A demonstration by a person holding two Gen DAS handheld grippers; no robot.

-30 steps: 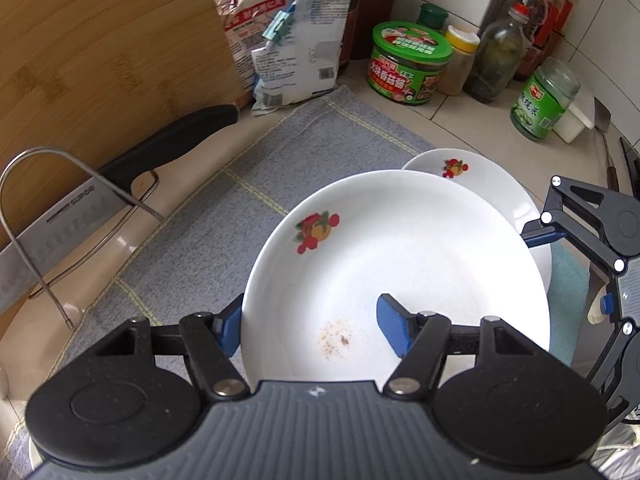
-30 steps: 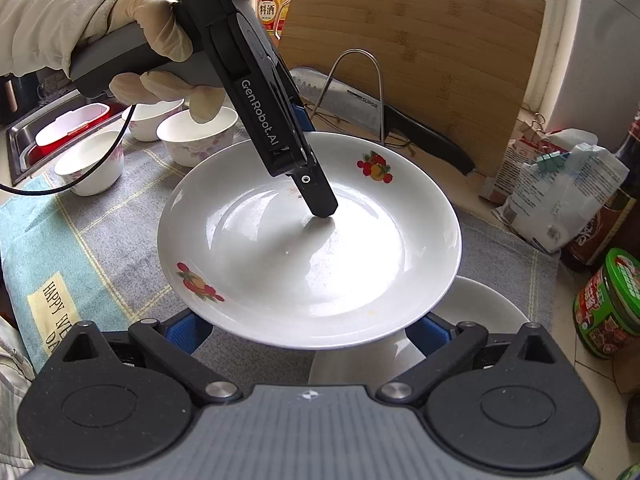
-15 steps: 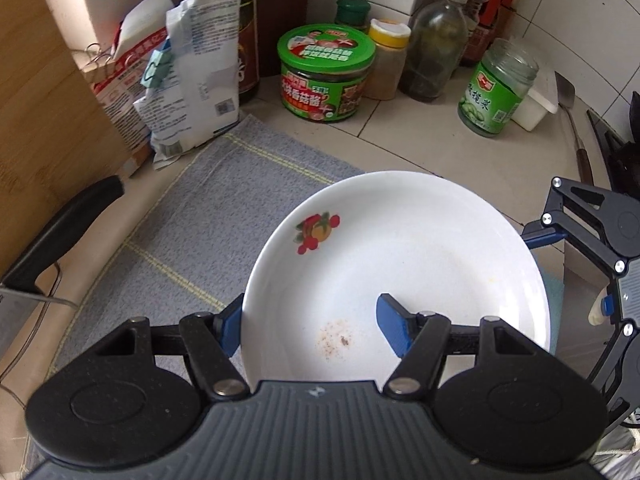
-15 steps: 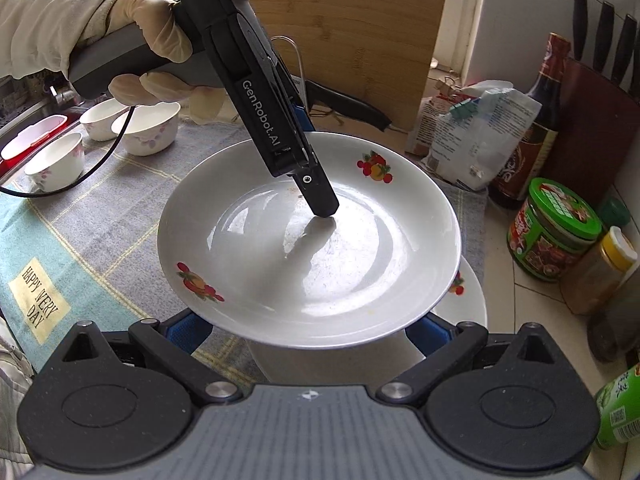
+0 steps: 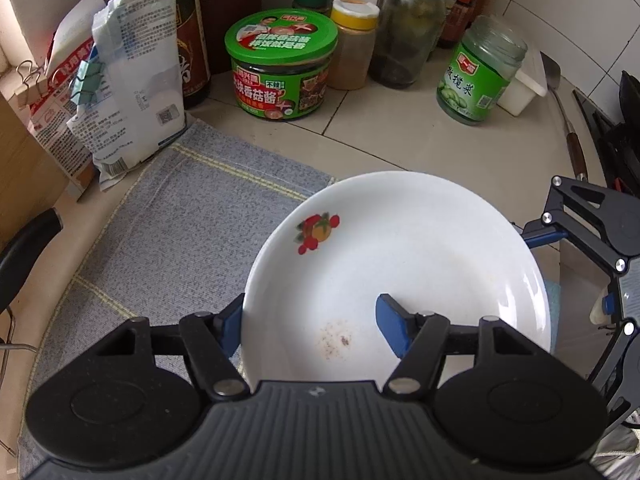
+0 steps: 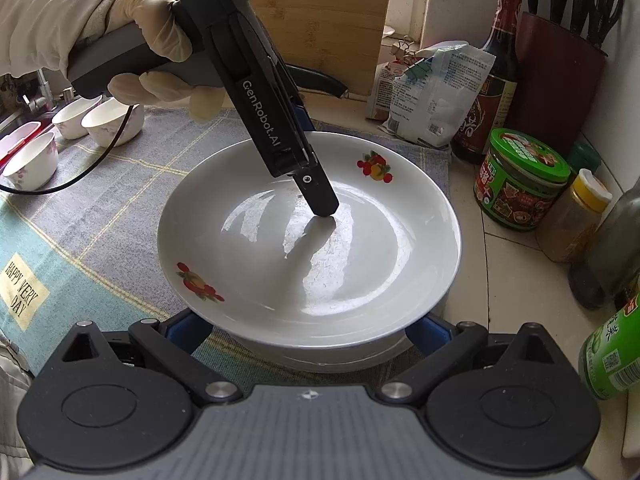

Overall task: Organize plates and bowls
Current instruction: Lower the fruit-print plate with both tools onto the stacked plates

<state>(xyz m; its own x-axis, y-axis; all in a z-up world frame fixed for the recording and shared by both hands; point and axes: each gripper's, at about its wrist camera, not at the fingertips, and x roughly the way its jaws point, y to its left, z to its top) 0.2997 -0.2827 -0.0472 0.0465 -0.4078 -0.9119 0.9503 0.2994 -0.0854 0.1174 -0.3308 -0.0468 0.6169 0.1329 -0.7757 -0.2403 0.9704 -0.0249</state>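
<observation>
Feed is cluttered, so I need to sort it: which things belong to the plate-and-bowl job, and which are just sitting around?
Job: plate clamped by left tool; second plate beneath; three bowls.

Lying about: green-lidded jar, soy bottle, clipped bags, cutting board.

The tiled table (image 5: 400, 136) carries a grey checked cloth (image 5: 192, 216), jars (image 5: 280, 64), bottles (image 5: 412, 24) and clipped bags (image 5: 136, 80); small bowls (image 6: 112, 122) stand on the cloth.

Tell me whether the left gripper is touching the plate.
Touching. In the left wrist view the left gripper clamps the plate rim, one blue pad inside, one outside. The right wrist view shows its finger pressed on the inner surface.
</observation>
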